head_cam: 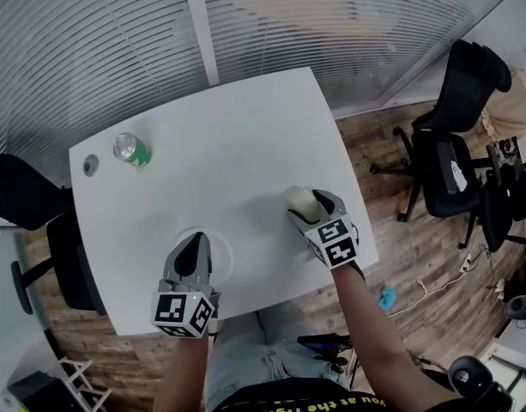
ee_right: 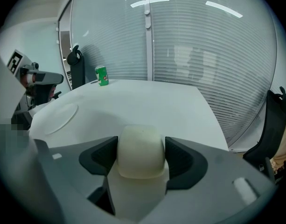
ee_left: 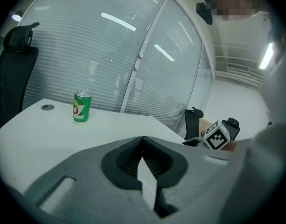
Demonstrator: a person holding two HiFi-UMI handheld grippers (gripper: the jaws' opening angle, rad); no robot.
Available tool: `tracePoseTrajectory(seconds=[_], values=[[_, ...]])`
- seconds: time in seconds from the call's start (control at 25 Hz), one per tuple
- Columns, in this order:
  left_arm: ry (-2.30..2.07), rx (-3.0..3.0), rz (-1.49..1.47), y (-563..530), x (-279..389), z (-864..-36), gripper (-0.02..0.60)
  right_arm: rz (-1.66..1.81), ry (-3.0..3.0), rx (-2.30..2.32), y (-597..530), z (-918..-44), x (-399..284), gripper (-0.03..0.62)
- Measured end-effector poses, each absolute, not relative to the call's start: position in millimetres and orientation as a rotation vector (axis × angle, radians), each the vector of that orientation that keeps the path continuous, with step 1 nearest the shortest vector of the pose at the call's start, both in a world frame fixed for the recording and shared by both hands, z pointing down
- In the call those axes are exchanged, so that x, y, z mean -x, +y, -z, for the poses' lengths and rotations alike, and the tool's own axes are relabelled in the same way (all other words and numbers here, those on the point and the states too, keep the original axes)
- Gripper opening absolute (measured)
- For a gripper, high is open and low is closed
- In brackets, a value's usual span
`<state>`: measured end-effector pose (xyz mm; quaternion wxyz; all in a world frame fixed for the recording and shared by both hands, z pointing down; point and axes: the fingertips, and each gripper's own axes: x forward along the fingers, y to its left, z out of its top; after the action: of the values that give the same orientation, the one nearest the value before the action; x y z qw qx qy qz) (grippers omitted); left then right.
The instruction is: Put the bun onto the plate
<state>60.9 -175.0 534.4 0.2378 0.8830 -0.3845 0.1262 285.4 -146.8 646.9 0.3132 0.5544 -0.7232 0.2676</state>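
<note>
Two jaws of the right gripper (ee_right: 141, 160) clamp the pale bun (ee_right: 140, 146) at the table's (head_cam: 237, 127) right side, forearm stretched forward. Left gripper (head_cam: 194, 254), jaws together and empty, hangs over the white plate (ee_right: 59, 117). Far left, a green can (head_cam: 132, 150), label unreadable.

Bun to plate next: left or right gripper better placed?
Right. The right gripper is shut on the bun, with the plate close to its left. The left gripper is shut, empty and sits over the plate, so it likely should clear off.
</note>
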Motion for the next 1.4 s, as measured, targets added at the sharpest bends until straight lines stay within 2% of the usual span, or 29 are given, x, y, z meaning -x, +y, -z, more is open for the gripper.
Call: tracePoseTrajectory(seconds=[1.4], values=[[-1.148,-2.400,-0.282,-174.6,-15.8,-514.1,0.001,-0.713,-1.984,-1.513,-123.1,-601.1,-260.0,0.322]])
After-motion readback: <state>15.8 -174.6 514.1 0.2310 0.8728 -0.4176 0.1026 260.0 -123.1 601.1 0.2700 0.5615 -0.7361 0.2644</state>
